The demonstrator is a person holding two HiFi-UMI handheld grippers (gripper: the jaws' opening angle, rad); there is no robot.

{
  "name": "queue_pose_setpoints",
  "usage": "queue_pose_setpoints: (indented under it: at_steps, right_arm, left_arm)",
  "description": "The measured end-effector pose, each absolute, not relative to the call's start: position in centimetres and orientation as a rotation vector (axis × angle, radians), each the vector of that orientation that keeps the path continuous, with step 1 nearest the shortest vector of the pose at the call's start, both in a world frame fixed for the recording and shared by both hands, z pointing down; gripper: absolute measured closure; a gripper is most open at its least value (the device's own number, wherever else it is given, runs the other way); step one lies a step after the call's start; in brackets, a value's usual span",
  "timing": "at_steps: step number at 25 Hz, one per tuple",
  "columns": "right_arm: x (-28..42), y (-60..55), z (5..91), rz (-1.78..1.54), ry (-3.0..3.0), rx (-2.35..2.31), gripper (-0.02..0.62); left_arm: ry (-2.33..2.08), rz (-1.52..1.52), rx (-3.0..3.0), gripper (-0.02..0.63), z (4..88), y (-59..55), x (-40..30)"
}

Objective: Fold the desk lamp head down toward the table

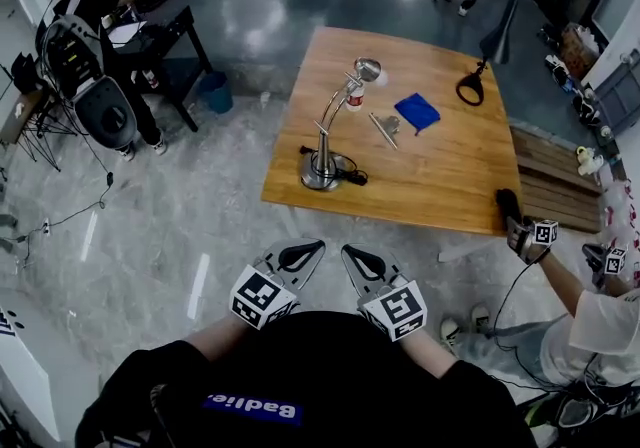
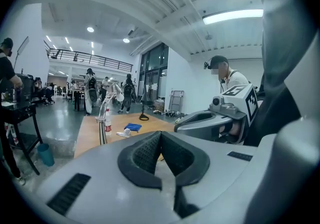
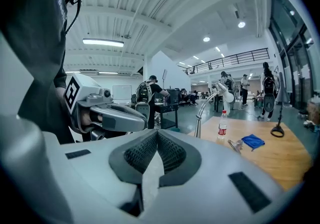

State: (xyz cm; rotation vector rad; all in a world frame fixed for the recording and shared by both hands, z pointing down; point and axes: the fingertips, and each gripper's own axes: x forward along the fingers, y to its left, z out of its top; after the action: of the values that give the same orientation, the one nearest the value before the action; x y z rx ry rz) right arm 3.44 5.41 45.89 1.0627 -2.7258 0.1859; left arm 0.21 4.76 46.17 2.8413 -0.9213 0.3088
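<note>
The silver desk lamp [image 1: 322,168] stands on the near left part of the wooden table [image 1: 450,186]. Its curved neck rises to the head [image 1: 368,68], which is raised above the tabletop. My left gripper [image 1: 305,252] and right gripper [image 1: 358,258] are side by side over the floor, well short of the table's near edge, both shut and empty. In the left gripper view the lamp [image 2: 103,114] is far ahead, beyond the shut left gripper [image 2: 161,136]. In the right gripper view the lamp [image 3: 204,109] also stands far off, beyond the shut right gripper [image 3: 156,135].
On the table are a red-labelled bottle [image 1: 354,96], a blue cloth [image 1: 417,111], a small metal piece [image 1: 385,126] and a black ring-based stand [image 1: 470,88]. Another person's grippers [image 1: 528,234] are at the table's right corner. A blue bin [image 1: 215,91] and a dark side table [image 1: 170,36] stand at the left.
</note>
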Motion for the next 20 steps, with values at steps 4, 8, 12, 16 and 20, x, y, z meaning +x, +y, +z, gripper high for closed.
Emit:
queue_pose_setpoints:
  at_steps: [4, 8, 12, 16, 20]
  right_arm:
    - [4.9, 4.1, 45.5, 0.171, -2.759, 1.042, 0.589]
    - [6.6, 2.8, 45.6, 0.197, -2.755, 1.018, 0.589]
    - [7.1, 1.0, 45.6, 0.2, -2.746, 1.021, 0.589]
    - [5.4, -3.1, 46.2, 0.208, -2.712, 1.043, 0.589]
    - [3.9, -7.6, 46.2, 0.238, -2.655, 1.121, 0.589]
  left_arm:
    - [-1.016, 0.312, 2.819, 0.597, 46.0, 3.2, 0.8]
    - [-1.11, 0.307, 2.776, 0.597, 45.4, 1.7, 0.9]
    - [-1.139, 0.306, 2.765, 0.597, 45.6, -0.3, 0.5]
    - [-1.126, 0.285, 2.774, 0.597, 46.4, -4.9, -1.4]
    - [-1.031, 0.269, 2.802, 0.597, 47.0, -10.1, -2.9]
